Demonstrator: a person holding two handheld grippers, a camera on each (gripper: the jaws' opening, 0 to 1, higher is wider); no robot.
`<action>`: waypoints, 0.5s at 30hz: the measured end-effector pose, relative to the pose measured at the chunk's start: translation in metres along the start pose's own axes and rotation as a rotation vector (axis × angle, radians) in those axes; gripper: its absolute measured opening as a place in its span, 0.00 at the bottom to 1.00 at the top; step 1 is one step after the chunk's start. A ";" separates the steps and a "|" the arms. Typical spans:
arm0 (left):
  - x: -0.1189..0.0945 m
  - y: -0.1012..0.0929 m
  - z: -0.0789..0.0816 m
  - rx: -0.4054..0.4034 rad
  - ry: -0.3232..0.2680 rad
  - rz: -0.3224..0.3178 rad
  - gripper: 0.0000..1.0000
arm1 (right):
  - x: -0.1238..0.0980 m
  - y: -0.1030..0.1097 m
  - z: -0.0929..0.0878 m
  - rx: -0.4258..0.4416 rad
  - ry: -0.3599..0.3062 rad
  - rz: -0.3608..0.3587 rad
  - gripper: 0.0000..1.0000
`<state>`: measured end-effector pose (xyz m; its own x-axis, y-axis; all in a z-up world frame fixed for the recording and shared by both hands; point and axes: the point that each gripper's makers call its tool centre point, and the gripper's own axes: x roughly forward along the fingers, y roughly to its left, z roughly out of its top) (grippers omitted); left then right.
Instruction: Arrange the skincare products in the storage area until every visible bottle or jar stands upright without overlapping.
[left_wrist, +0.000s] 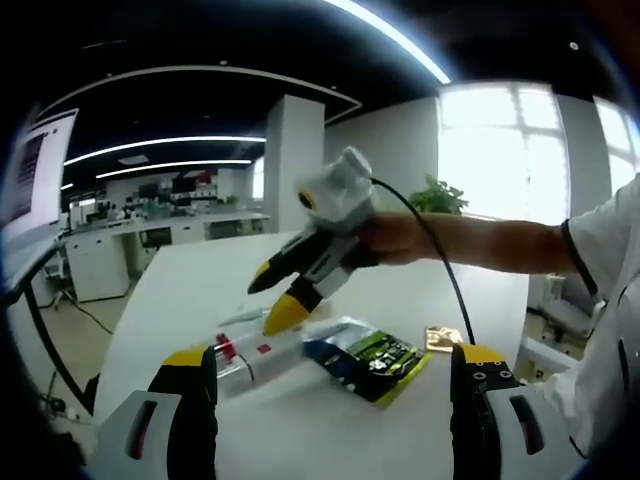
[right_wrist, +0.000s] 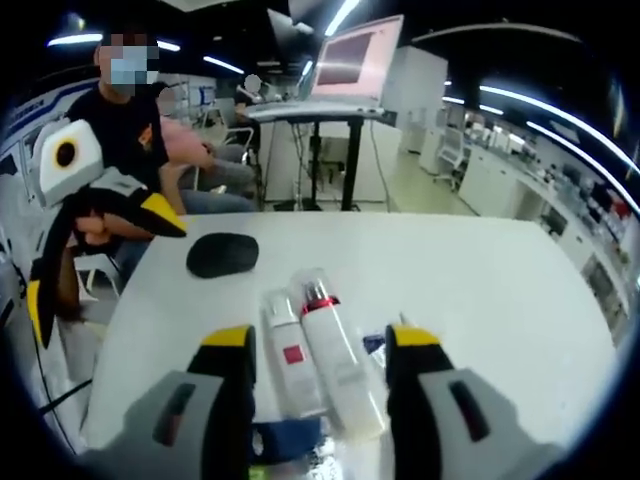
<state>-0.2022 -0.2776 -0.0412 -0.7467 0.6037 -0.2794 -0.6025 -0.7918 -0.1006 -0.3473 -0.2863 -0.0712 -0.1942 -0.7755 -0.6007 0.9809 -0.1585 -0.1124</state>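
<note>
On the smooth white counter (right_wrist: 480, 290) two slender white plastic tubes lie flat, side by side and touching. In the right gripper view the larger tube (right_wrist: 335, 350), with a red band under its cap, lies just right of the smaller tube (right_wrist: 287, 352), which carries a red square label. Both lie between the parted yellow-tipped jaws of the right hand-held gripper (right_wrist: 318, 345), which is spread wide and grips nothing. A dark, rounded computer mouse (right_wrist: 222, 254) rests farther back on the counter.

In the left gripper view the same tubes (left_wrist: 250, 352) lie beside a glossy foil sachet (left_wrist: 365, 358) printed in dark blue and green, with a small gold packet (left_wrist: 441, 338) just beyond it. The left hand-held gripper (left_wrist: 335, 375) has its jaws wide apart, empty, near the counter's front edge. The right hand-held gripper hangs above the tubes there, its yellow-tipped fingers parted, a black cable (left_wrist: 435, 260) trailing from its grey body.
</note>
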 end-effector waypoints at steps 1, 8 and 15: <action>0.000 0.000 0.000 -0.001 -0.002 0.000 0.99 | 0.001 0.001 -0.001 -0.001 0.004 0.002 0.53; -0.001 0.004 -0.001 -0.001 0.000 0.009 0.99 | 0.009 -0.003 0.003 -0.010 0.005 0.011 0.53; -0.002 0.007 0.000 -0.002 -0.001 0.013 0.99 | 0.018 -0.003 0.004 -0.029 0.015 0.006 0.53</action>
<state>-0.2049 -0.2842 -0.0413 -0.7545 0.5937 -0.2797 -0.5925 -0.7995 -0.0986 -0.3535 -0.3026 -0.0786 -0.1879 -0.7674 -0.6130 0.9820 -0.1353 -0.1316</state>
